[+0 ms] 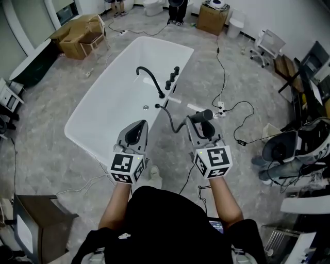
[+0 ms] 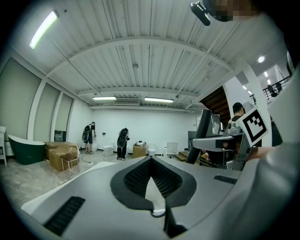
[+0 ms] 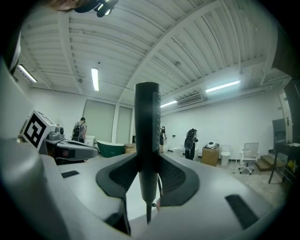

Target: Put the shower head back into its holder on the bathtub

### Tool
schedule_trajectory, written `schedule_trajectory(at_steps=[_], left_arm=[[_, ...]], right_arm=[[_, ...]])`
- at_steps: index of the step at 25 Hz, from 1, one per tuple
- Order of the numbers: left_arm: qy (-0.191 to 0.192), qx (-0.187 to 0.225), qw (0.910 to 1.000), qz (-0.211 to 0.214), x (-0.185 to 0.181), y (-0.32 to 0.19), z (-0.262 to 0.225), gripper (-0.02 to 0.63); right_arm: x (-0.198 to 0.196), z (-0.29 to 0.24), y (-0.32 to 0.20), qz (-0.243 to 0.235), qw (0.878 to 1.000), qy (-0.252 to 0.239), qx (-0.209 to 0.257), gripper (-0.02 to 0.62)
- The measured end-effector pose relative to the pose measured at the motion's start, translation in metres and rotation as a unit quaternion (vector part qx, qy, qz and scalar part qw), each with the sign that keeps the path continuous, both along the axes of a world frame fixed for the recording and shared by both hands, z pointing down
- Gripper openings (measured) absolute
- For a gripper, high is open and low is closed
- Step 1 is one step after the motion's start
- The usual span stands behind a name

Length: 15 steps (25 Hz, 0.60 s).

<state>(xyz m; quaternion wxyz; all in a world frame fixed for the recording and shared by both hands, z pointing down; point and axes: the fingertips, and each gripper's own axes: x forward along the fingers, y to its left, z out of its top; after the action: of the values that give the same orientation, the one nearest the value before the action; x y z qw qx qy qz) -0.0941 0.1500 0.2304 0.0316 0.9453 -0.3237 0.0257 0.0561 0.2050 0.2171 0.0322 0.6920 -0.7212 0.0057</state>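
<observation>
The white bathtub (image 1: 82,116) lies slantwise ahead of me, with a curved black faucet (image 1: 149,77) and a row of black fittings (image 1: 171,78) on its right rim. My right gripper (image 1: 199,120) is shut on the black shower head (image 1: 204,115) just off the tub's right side. In the right gripper view the shower head's handle (image 3: 147,140) stands upright between the jaws. Its black hose (image 1: 172,121) loops back to the tub's rim. My left gripper (image 1: 140,125) hovers over the tub's near end, shut, with nothing in it; its tips (image 2: 150,160) meet.
Cardboard boxes (image 1: 80,33) and a dark green tub (image 1: 31,64) stand at the far left. Cables and a power strip (image 1: 220,109) lie on the floor right of the tub. Chairs and equipment (image 1: 294,149) crowd the right side. People (image 1: 176,10) stand at the far end.
</observation>
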Motion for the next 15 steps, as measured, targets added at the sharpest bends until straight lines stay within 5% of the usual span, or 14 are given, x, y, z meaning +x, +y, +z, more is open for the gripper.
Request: schedule_trajectory(at_steps=[15], left_arm=[[-0.007,-0.010,0.9999,0.010,0.031,-0.152,-0.001,0.012]], right_arm=[[0.025,0.000,-0.154,0.002,1.000,-0.011,-0.010,0.145]])
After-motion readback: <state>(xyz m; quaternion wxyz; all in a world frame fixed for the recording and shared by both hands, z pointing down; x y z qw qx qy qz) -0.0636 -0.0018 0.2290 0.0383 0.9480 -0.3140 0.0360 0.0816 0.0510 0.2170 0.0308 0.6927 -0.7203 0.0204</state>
